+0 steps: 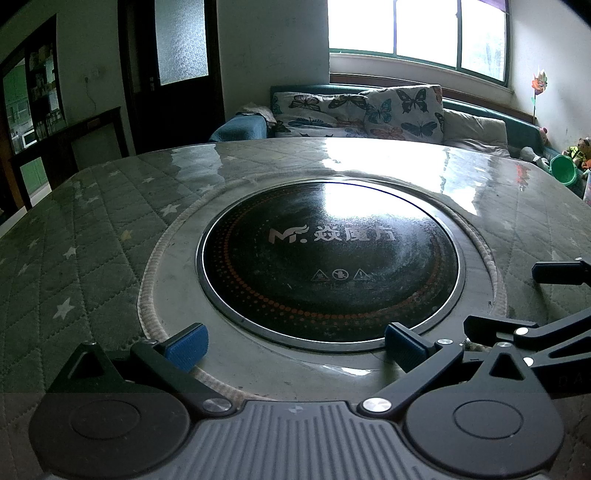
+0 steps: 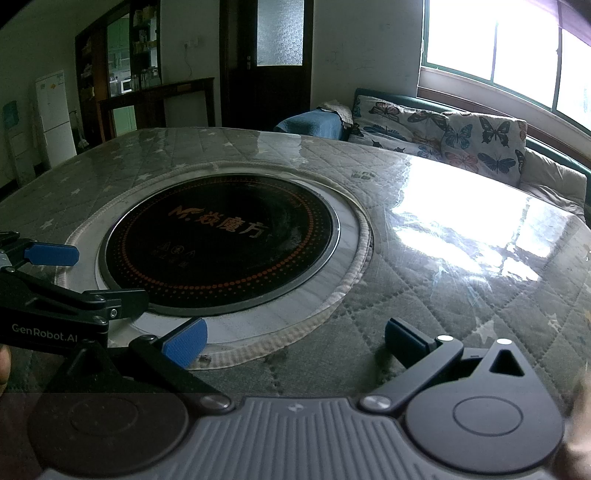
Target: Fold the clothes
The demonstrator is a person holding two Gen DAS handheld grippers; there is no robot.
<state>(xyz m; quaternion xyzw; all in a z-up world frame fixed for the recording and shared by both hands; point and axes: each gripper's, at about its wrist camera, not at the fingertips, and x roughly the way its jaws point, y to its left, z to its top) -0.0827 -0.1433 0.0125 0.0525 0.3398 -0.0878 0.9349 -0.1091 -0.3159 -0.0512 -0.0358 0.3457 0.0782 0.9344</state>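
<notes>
Quilted table (image 1: 92,229), round cooktop (image 1: 328,258) — tools spread

Dim room, blown-out window (image 1: 417,29) daylight — hard glare across the glossy table cover (image 2: 461,229), fisheye-bent edges.

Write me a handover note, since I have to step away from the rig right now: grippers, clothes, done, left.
Left gripper: open, empty, low over the near rim of the round black cooktop.
Right gripper: open, empty, beside it over the quilted star-print table cover.
Clothes: none visible in either view, on the table or in the grippers.
Done: nothing folded that I can see.
Left: find the garment, lay it flat, fold it.
</notes>
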